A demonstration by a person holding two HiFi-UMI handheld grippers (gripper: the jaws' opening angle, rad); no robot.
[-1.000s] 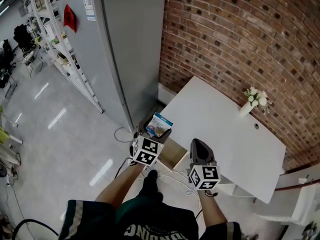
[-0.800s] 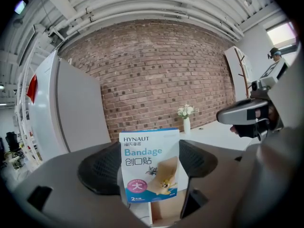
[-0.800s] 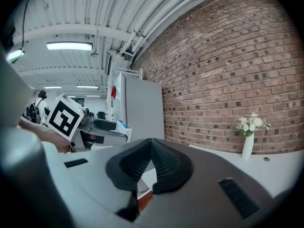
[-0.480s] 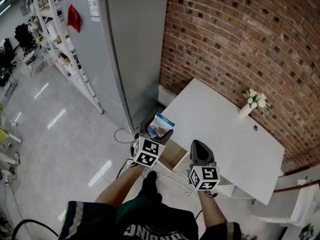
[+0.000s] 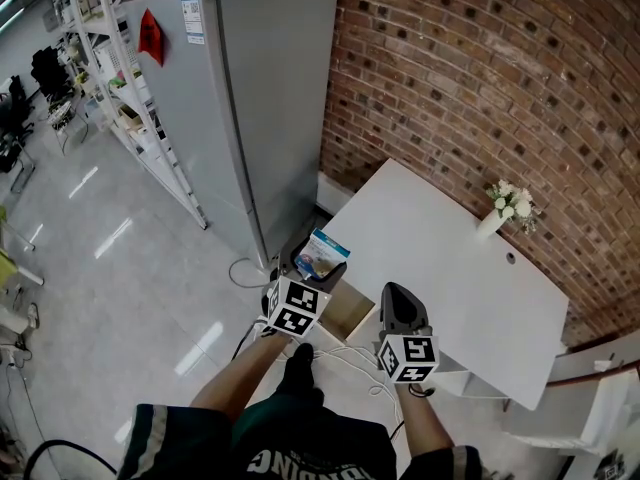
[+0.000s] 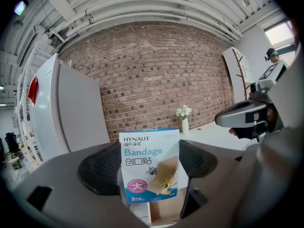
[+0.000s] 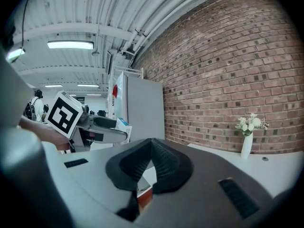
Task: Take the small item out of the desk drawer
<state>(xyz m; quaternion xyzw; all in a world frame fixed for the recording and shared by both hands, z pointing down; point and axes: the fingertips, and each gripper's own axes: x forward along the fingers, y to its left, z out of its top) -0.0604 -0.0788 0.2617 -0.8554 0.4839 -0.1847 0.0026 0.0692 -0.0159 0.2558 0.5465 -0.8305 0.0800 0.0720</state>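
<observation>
A small white and blue bandage box [image 6: 149, 166] stands upright between the jaws of my left gripper [image 6: 151, 171], which is shut on it. In the head view the box [image 5: 322, 253] pokes up from the left gripper [image 5: 310, 266], held over the left end of the white desk [image 5: 440, 268]. Below it the open drawer [image 5: 345, 308] shows a wooden inside. My right gripper [image 5: 398, 308] hangs to the right of the drawer. Its jaws [image 7: 151, 167] are shut with nothing between them.
A white vase of flowers [image 5: 498, 208] stands at the back of the desk by the brick wall [image 5: 480, 68]. A grey fridge [image 5: 250, 98] stands left of the desk. Cables [image 5: 340, 353] lie on the floor under the drawer. Metal shelving [image 5: 100, 68] runs along the far left.
The left gripper with the bandage box has shifted slightly toward the desk. The right gripper has stayed in place.
</observation>
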